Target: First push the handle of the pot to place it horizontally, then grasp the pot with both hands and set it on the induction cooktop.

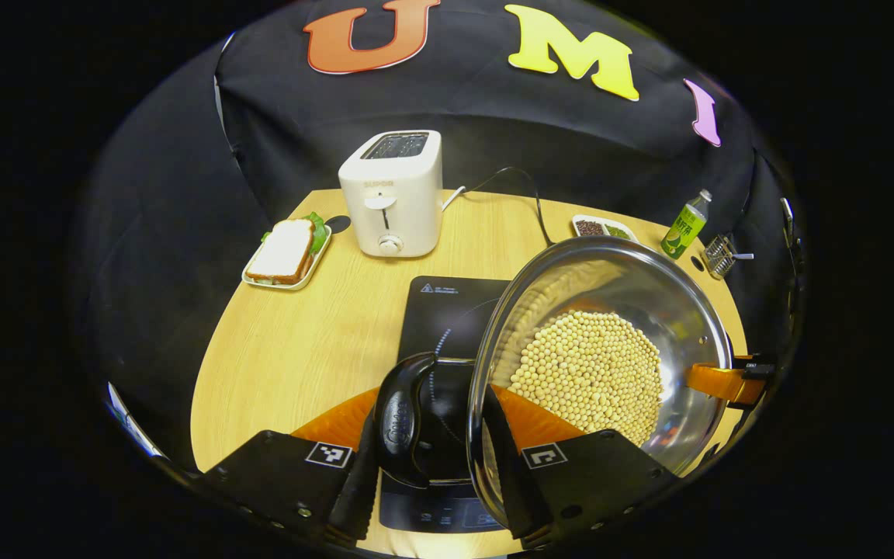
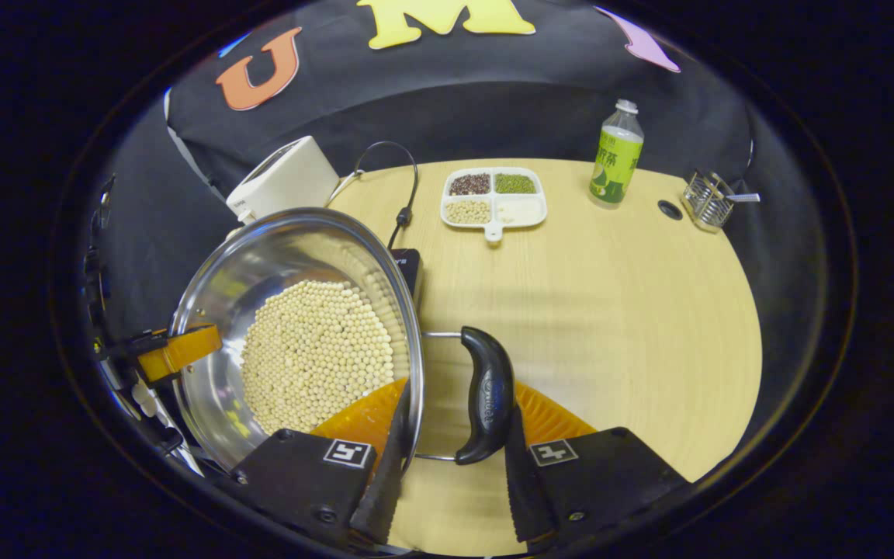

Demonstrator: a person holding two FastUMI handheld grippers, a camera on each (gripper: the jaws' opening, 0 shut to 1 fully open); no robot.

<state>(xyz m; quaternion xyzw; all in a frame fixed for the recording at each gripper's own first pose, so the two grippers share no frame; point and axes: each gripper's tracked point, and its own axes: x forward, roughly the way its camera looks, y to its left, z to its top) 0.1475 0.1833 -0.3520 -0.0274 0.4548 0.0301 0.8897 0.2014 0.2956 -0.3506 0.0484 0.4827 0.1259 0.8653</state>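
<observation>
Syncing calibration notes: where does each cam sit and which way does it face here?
Left gripper view: rides the left gripper, over the pot's left handle, facing the toaster and cooktop; own fingers at bottom.
Right gripper view: rides the right gripper, at the pot's other handle, facing the sectioned dish and bottle; own fingers at bottom.
Shared: pot, toaster, bottle, table.

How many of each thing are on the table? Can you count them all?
Pot: 1
Induction cooktop: 1
Toaster: 1
Sandwich tray: 1
Divided dish of beans and grains: 1
Bottle: 1
Wire basket: 1
Total: 7
</observation>
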